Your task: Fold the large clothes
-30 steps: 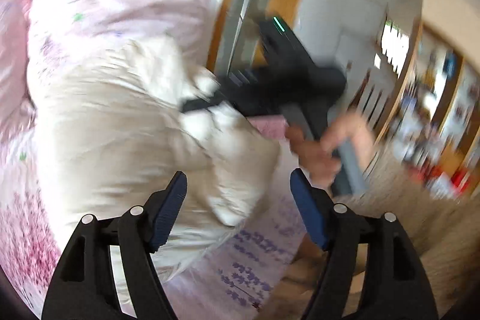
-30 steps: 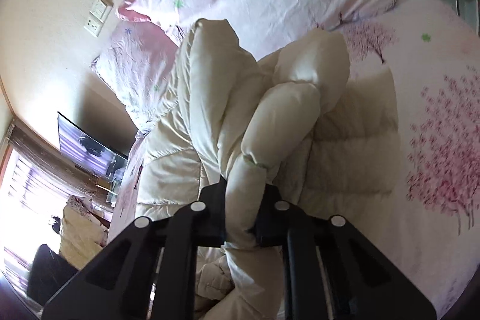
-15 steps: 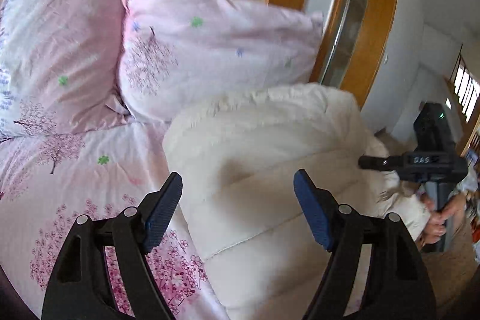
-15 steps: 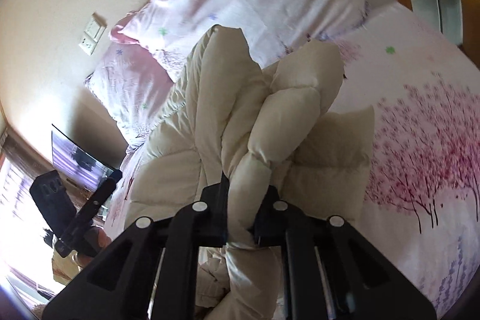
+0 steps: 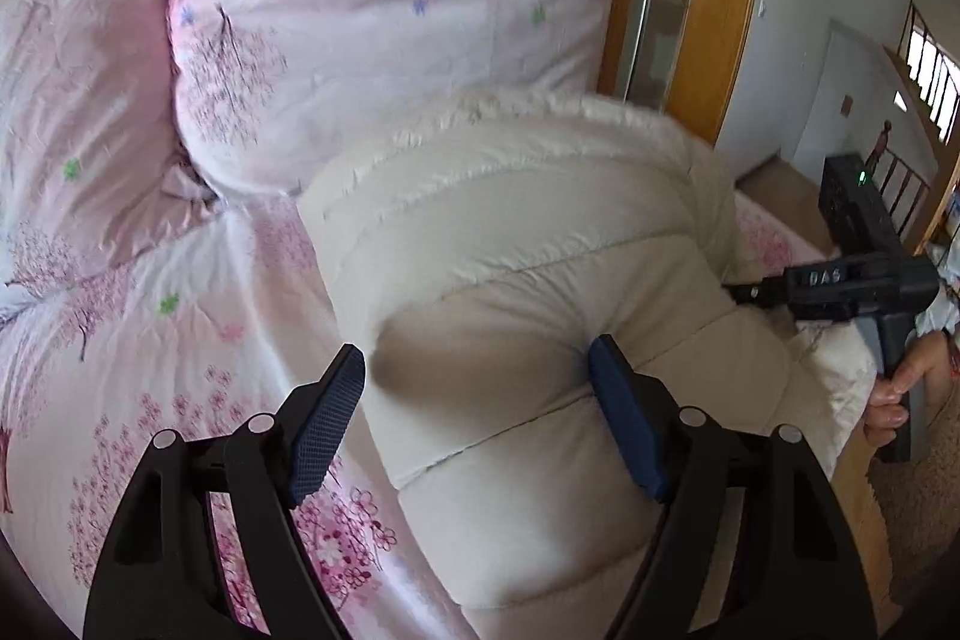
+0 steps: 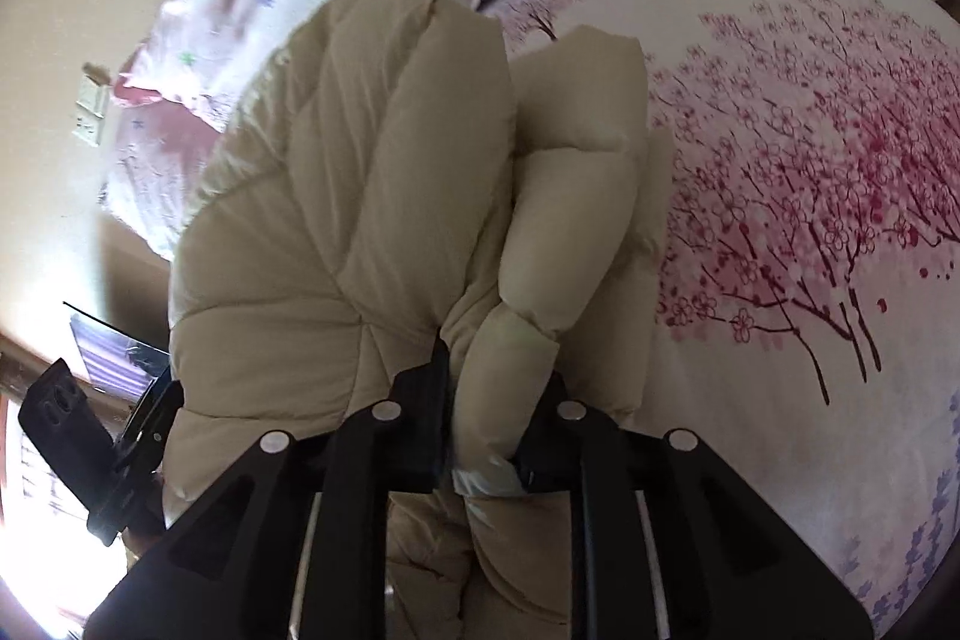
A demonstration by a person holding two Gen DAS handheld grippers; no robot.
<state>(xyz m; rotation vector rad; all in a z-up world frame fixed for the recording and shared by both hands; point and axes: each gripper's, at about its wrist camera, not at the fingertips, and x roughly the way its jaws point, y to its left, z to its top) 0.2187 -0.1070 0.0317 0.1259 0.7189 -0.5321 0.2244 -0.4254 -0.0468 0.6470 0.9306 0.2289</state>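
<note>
On the bed (image 5: pixel 150 340), the jacket (image 5: pixel 510 280) (hood towards pillows (image 5: pixel 372 28)) lies lengthwise.

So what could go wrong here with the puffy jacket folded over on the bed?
1. The right claw, its jaws just easing apart, pinches only a bunched ridge of the cream puffer jacket; it may slip and the fold spring open.
2. The left claw is open over the bulging jacket; closing here could grab several layers.
</note>
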